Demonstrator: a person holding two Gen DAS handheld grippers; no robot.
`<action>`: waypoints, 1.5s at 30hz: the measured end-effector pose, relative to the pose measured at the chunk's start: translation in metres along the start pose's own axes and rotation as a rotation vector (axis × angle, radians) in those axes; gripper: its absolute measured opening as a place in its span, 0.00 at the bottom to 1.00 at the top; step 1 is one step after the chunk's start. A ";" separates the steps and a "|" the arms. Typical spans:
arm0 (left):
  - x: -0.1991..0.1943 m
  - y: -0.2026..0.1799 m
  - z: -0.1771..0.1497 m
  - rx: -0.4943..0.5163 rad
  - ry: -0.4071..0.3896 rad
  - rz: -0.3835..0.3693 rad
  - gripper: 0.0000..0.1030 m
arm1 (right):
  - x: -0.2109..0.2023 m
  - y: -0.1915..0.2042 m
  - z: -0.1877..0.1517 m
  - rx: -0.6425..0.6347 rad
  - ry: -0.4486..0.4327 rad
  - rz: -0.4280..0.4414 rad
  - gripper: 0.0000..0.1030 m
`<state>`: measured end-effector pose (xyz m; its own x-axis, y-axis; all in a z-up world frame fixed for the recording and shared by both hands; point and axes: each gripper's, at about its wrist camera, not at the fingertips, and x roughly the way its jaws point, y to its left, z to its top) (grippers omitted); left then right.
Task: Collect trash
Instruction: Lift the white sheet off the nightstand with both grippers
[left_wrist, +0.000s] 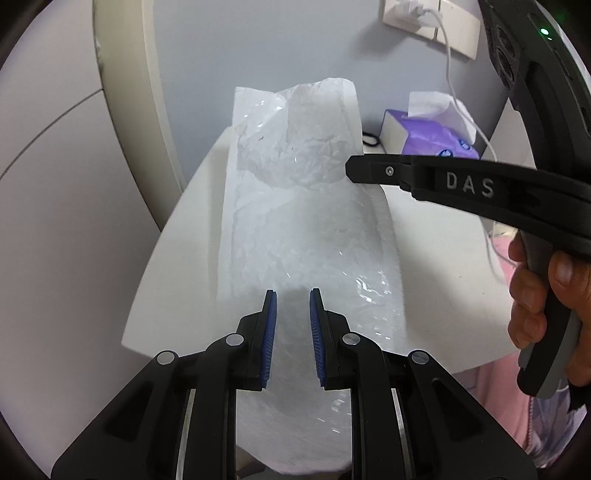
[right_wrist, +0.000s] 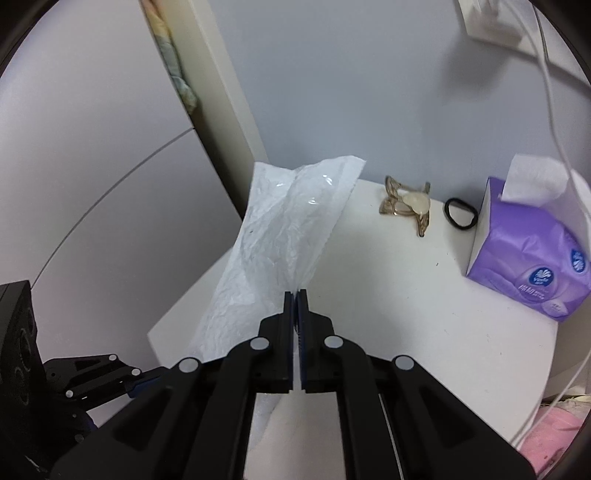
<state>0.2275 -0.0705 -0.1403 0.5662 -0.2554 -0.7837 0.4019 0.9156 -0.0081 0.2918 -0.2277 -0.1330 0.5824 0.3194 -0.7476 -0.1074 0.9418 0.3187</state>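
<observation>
A white translucent plastic bag (left_wrist: 295, 206) hangs stretched over a white table (left_wrist: 443, 258). It also shows in the right wrist view (right_wrist: 280, 229). My right gripper (right_wrist: 296, 293) is shut on the bag's edge and holds it up; in the left wrist view its black finger (left_wrist: 373, 170) reaches in from the right at the bag's upper part. My left gripper (left_wrist: 292, 295) is open, its blue pads (left_wrist: 271, 332) on either side of the bag's lower part, not pressing it. It shows at the lower left in the right wrist view (right_wrist: 144, 380).
On the table stand a purple tissue box (right_wrist: 532, 251), a brown hair claw clip (right_wrist: 406, 205) and a black hair tie (right_wrist: 460, 214). A white cable (right_wrist: 554, 110) hangs from a wall socket (left_wrist: 428, 26). Pink fabric (right_wrist: 550, 439) lies below the table's right edge.
</observation>
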 end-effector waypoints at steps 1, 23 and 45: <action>-0.004 -0.001 -0.001 -0.004 -0.007 0.003 0.15 | -0.004 0.004 -0.001 -0.009 -0.003 0.003 0.04; -0.084 -0.018 -0.010 -0.032 -0.092 0.063 0.15 | -0.079 0.065 -0.025 -0.099 -0.042 0.047 0.04; -0.196 0.020 -0.101 -0.145 -0.135 0.187 0.15 | -0.124 0.164 -0.084 -0.230 -0.036 0.161 0.04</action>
<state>0.0523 0.0293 -0.0499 0.7155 -0.1074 -0.6903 0.1796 0.9832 0.0332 0.1349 -0.1043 -0.0371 0.5711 0.4670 -0.6752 -0.3784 0.8796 0.2883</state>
